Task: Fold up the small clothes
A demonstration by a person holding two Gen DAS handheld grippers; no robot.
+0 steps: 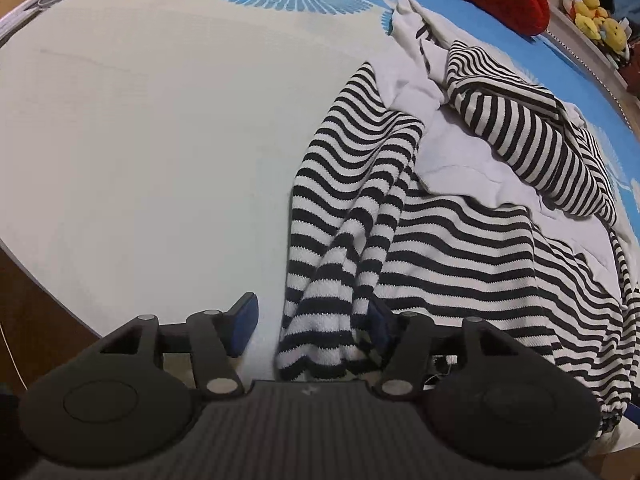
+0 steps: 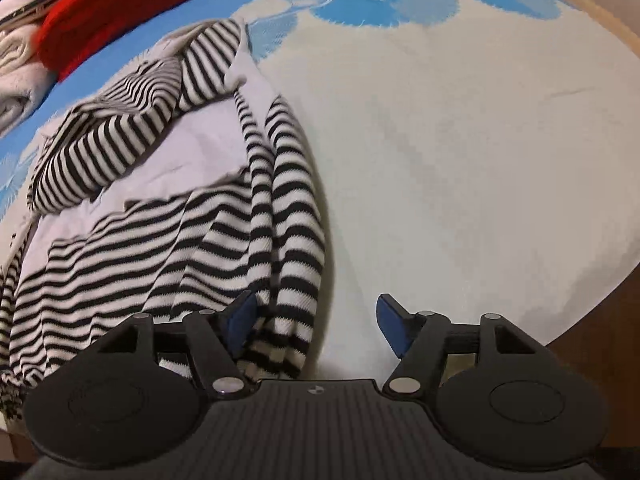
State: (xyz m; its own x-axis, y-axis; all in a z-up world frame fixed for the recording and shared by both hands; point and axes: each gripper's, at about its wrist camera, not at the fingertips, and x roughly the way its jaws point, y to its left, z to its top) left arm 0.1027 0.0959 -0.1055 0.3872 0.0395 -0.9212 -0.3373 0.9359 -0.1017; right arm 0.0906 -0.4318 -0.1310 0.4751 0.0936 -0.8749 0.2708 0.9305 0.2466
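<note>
Striped top (image 1: 460,248) crumpled on patterned tabletop (image 1: 140,140), one sleeve (image 1: 340,248) trailing toward both claws. Step: pre-grasp, no fold made yet. Left claw (image 1: 310,326) spread, cuff between its jaws. Right claw (image 2: 316,326) spread, cuff against inner pad. Next: pinch cuff, draw sleeve across body.

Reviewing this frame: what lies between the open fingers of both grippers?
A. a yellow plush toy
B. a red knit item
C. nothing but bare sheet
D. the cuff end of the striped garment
D: the black-and-white striped garment hangs between the left gripper fingers and the right gripper fingers.
</note>
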